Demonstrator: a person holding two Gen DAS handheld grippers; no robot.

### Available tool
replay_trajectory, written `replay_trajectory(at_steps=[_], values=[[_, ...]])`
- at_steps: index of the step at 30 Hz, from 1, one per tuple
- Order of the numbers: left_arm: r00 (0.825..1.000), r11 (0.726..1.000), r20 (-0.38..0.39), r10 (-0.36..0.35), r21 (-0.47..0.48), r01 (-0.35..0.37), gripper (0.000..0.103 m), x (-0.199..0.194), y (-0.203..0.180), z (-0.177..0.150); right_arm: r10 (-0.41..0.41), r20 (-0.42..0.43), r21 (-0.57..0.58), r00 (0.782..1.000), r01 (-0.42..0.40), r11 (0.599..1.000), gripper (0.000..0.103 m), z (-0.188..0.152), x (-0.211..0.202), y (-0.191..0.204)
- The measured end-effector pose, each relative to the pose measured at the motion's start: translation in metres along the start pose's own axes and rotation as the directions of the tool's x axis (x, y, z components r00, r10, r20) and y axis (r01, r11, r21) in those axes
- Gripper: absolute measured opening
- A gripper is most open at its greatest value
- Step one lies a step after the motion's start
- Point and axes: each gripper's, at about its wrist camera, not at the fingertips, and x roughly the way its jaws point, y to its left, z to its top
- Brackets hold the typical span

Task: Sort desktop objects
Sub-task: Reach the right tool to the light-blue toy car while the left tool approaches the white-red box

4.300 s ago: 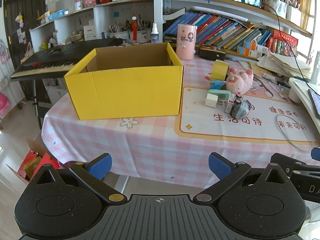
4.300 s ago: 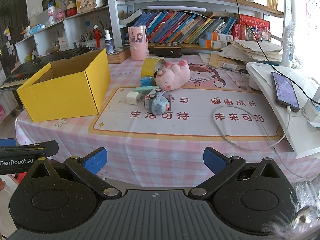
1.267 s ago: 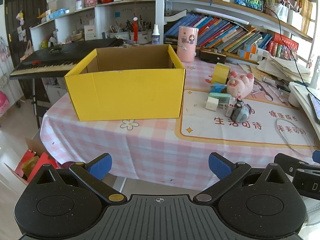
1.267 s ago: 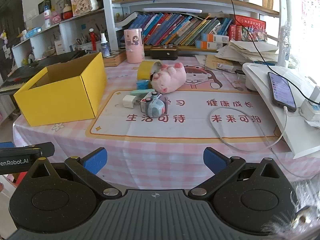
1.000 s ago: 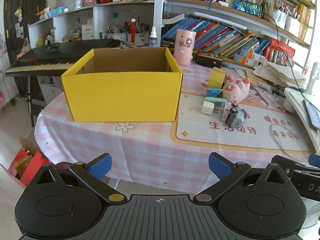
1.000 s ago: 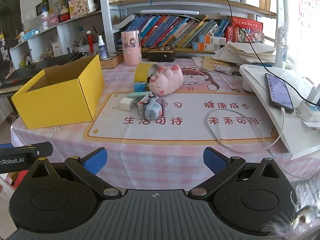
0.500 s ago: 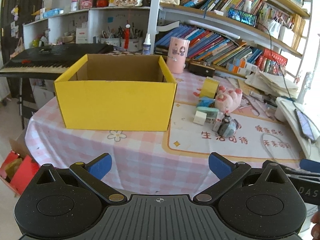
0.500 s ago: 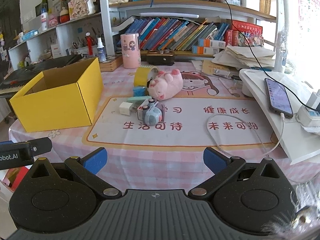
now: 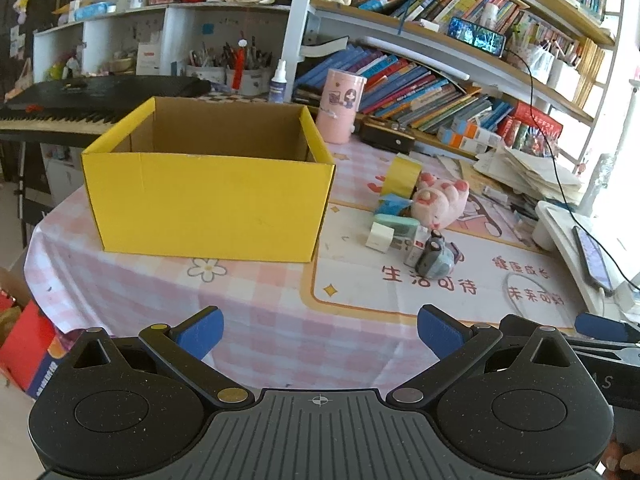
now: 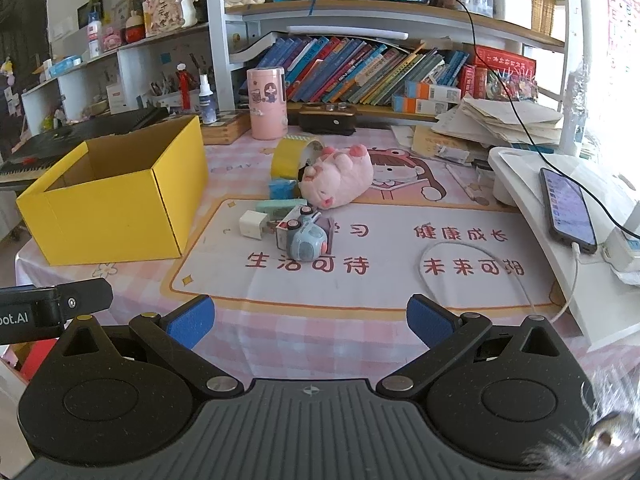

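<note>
Hovering off worktop (image 10: 132, 300) edge, left tongs (image 9: 319, 330) and right tongs (image 10: 311, 316) spread wide, empty. Pink plush pig (image 10: 337, 181) beside tape roll (image 10: 294, 157), right of yellow box (image 10: 116, 208): likely soft, light; pinch mid-body.

A pink-and-white checked tablecloth (image 10: 320, 332) covers the table. On it lies a cream mat with an orange border (image 10: 400, 276) and red characters. The open cardboard box (image 9: 208, 200) is bright yellow outside, plain brown inside. By the mat's far edge sit a yellow tape roll (image 10: 290, 158), a pink plush pig (image 10: 340, 180), a white cube charger (image 10: 253, 225) and a grey-blue toy (image 10: 306, 242). Both grippers carry blue pads (image 10: 192, 322) on black fingers.
</note>
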Motion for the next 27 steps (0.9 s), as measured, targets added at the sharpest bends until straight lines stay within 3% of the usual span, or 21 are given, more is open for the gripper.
replay_trajectory(at_steps=[9, 16, 27], values=[[0.999, 0.999, 0.005, -0.031, -0.020, 0.031, 0.103, 0.012, -0.007, 0.009, 0.022, 0.001, -0.026, 1.000, -0.022, 0.999, 0.103, 0.016, 0.018, -0.007], [1.000, 1.000, 0.017, 0.010, 0.002, -0.010, 0.103, 0.024, -0.020, 0.020, 0.064, -0.008, -0.037, 0.998, -0.064, 0.997, 0.103, 0.030, 0.035, -0.016], [1.000, 0.998, 0.022, 0.007, -0.069, -0.006, 0.103, 0.051, -0.030, 0.034, 0.100, -0.028, -0.094, 0.995, -0.102, 0.990, 0.103, 0.051, 0.066, -0.031]])
